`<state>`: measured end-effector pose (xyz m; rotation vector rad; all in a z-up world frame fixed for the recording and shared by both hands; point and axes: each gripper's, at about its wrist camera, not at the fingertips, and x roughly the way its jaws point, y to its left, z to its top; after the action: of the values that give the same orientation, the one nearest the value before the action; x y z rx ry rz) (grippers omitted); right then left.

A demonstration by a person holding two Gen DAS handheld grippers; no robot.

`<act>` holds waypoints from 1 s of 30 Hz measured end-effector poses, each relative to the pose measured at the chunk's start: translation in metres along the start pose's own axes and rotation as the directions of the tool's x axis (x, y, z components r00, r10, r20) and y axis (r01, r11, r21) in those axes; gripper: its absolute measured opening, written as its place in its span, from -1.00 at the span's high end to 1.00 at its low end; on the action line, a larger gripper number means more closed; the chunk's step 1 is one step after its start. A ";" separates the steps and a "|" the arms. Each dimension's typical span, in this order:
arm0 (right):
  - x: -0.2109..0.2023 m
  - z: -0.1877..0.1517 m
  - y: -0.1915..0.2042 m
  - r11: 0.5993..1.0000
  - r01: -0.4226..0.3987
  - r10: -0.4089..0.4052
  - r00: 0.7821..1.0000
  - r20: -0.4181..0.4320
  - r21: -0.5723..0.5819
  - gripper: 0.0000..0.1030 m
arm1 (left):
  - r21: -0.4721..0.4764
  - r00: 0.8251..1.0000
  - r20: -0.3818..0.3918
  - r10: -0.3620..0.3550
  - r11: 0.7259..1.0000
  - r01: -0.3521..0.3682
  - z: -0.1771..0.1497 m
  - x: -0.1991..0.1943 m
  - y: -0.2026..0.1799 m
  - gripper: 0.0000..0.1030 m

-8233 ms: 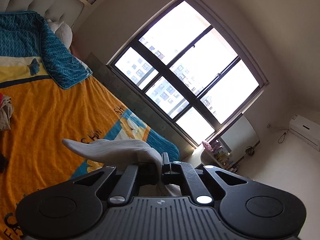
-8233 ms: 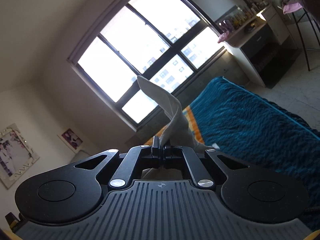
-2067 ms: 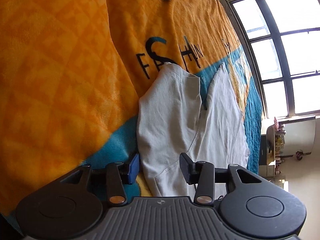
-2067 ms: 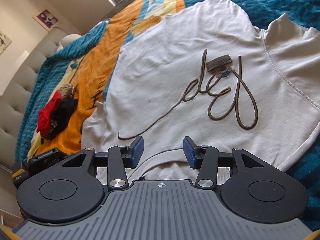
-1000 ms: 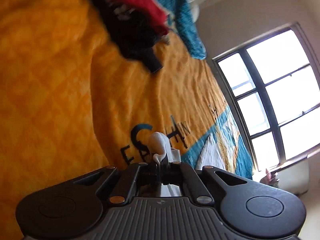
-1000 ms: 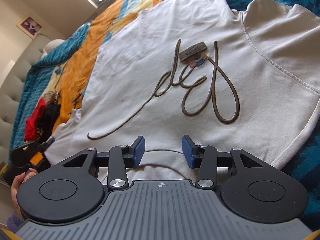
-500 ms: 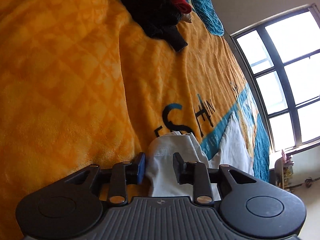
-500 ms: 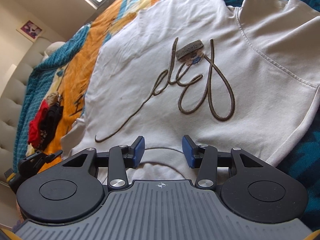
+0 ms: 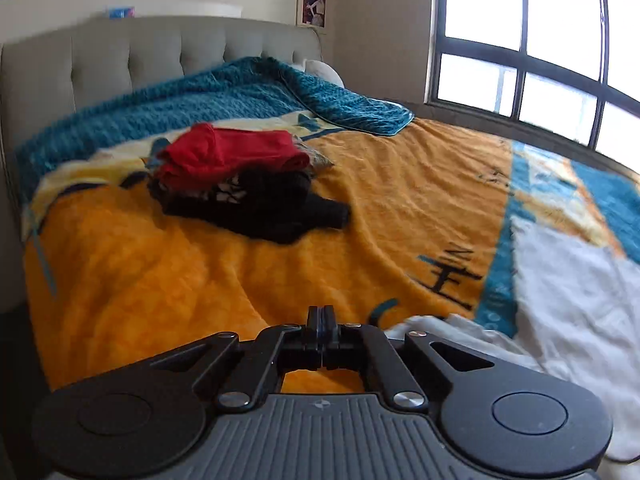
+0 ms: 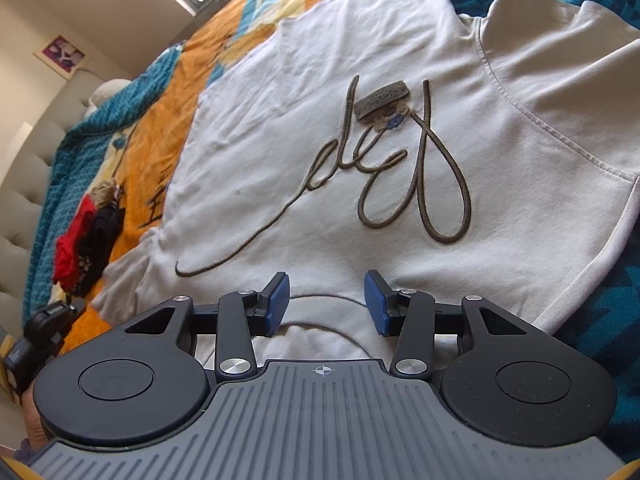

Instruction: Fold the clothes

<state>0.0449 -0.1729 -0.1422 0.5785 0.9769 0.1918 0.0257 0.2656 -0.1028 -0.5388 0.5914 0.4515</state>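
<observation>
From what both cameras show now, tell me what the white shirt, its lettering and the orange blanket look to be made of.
White shirt: probably a matte cotton knit; soft creases, stitched seams.
Lettering: looks like raised brown cord sewn on, under a small grey patch, possibly leather or rubber.
Orange blanket: fuzzy plush fleece, likely synthetic; nap with a faint sheen.

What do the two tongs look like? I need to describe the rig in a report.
Both match: a grey ribbed base, two round black discs, black linkage arms with silver screws. The right tongs show blue ribbed pads. The left tongs hide theirs. No cables or sleeves show.
</observation>
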 end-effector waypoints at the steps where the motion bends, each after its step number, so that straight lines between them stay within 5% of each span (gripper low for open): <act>1: -0.001 0.000 0.000 1.000 -0.004 0.004 1.000 -0.001 0.002 0.07 | 0.032 1.000 -0.005 0.024 0.999 -0.024 0.001 -0.002 -0.002 0.96; 4: -0.008 0.001 -0.004 1.000 -0.020 0.020 1.000 -0.001 0.022 0.06 | 0.126 0.995 -0.016 0.095 0.988 -0.093 0.003 -0.007 -0.006 0.91; 7: -0.011 0.000 -0.007 0.999 -0.033 0.033 0.999 -0.003 0.034 0.06 | -0.039 0.983 -0.171 -0.070 0.997 0.064 0.003 0.000 0.013 0.66; 11: -0.008 -0.001 -0.007 0.999 -0.033 0.033 0.999 -0.004 0.036 0.05 | -0.256 0.941 -0.266 -0.210 0.956 0.141 -0.007 0.028 0.024 0.53; 16: -0.011 -0.002 -0.004 0.999 -0.041 0.041 0.999 -0.004 0.031 0.04 | -0.294 0.938 -0.319 -0.137 0.955 0.040 -0.008 0.059 0.023 0.52; 22: -0.010 -0.001 -0.005 0.999 -0.041 0.041 0.999 -0.001 0.034 0.04 | -0.260 0.945 -0.312 -0.102 0.966 0.019 -0.003 0.078 0.015 0.55; 25: -0.010 -0.001 -0.004 0.999 -0.039 0.039 0.999 0.000 0.031 0.04 | -0.259 0.947 -0.307 -0.093 0.966 0.010 0.001 0.088 0.017 0.71; 26: -0.010 0.000 -0.003 0.999 -0.038 0.038 0.999 0.000 0.029 0.04 | -0.255 0.950 -0.300 -0.089 0.967 0.011 0.002 0.088 0.017 0.98; 30: -0.010 -0.001 -0.003 0.999 -0.035 0.035 0.999 0.000 0.022 0.04 | -0.168 0.986 -0.166 -0.012 0.986 -0.016 0.006 0.055 0.009 1.00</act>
<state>0.0384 -0.1790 -0.1374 0.6157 0.9705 0.2128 0.0638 0.2898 -0.1356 -0.7435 0.7180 0.4639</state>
